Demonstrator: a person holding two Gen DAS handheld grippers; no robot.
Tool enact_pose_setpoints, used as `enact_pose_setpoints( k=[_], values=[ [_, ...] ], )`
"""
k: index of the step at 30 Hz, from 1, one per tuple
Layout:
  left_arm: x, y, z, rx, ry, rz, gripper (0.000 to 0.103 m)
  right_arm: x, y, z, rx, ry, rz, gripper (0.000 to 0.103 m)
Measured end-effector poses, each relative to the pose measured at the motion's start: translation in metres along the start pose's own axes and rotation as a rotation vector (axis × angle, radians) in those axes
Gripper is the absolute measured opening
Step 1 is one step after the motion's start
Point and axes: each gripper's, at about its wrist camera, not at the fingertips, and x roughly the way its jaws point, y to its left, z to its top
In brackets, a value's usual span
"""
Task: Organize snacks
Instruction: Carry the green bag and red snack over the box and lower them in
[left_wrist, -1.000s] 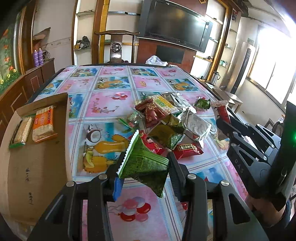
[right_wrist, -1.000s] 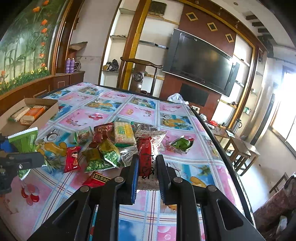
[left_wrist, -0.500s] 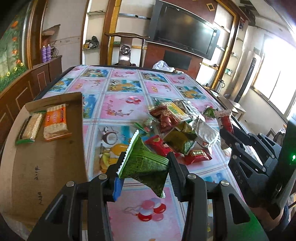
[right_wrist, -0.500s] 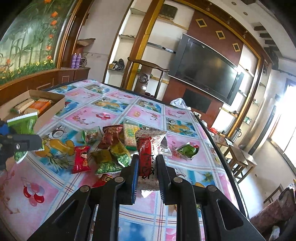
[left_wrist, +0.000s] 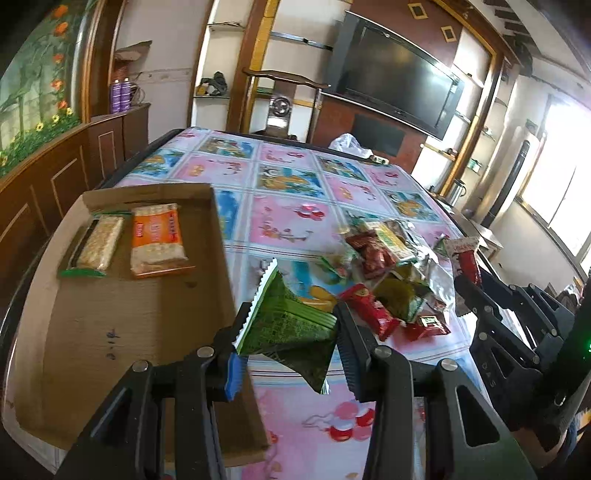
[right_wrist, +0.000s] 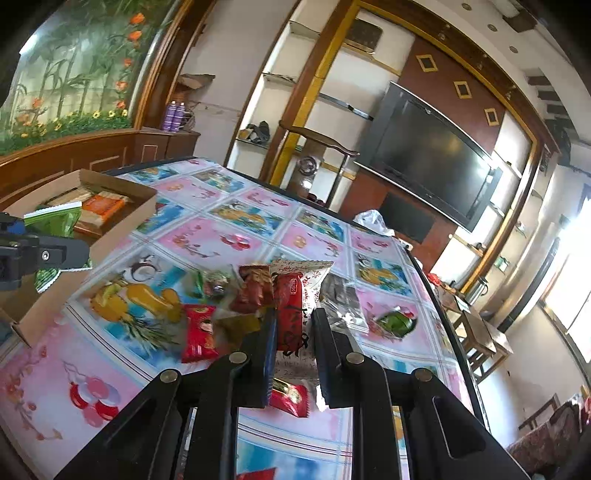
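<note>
My left gripper (left_wrist: 290, 334) is shut on a green triangular snack pack (left_wrist: 291, 326), held in the air just over the right wall of the cardboard box (left_wrist: 110, 317). Two cracker packs lie in the box, a green-edged one (left_wrist: 98, 245) and an orange one (left_wrist: 157, 240). In the right wrist view my right gripper (right_wrist: 293, 325) is shut on a red-and-white snack pack (right_wrist: 295, 299), held upright above the snack pile (right_wrist: 229, 299). The same pile (left_wrist: 391, 280) lies mid-table in the left wrist view, with the right gripper (left_wrist: 463, 284) beyond it.
The table (left_wrist: 288, 218) wears a colourful patterned cloth. A wooden chair (left_wrist: 284, 99) and a white plastic bag (left_wrist: 349, 142) stand at the far end, below a wall television (left_wrist: 399, 88). A wooden cabinet (left_wrist: 55, 173) runs along the left.
Both grippers have moved left toward the cardboard box, each keeping its pack. The box now fills more of the left wrist view, and the green pack sits over its right wall.
</note>
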Motion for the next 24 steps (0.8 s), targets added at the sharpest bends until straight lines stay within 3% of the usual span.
enact_pose_setpoints(
  k=[3, 11, 19, 24],
  values=[
    [-0.002, 0.014, 0.001, -0.021, -0.008, 0.015, 0.042, 0.0, 0.006, 0.006, -0.003, 0.0, 0.037, 0.02],
    [-0.01, 0.067, -0.002, -0.11, -0.017, 0.091, 0.042, 0.004, 0.027, 0.032, 0.065, 0.029, 0.275, 0.02],
    [-0.016, 0.113, -0.005, -0.194, -0.016, 0.155, 0.042, 0.014, 0.068, 0.063, 0.134, 0.083, 0.623, 0.021],
    [-0.014, 0.127, -0.008, -0.225, -0.002, 0.172, 0.042, 0.031, 0.114, 0.074, 0.125, 0.168, 0.773, 0.021]
  ],
)
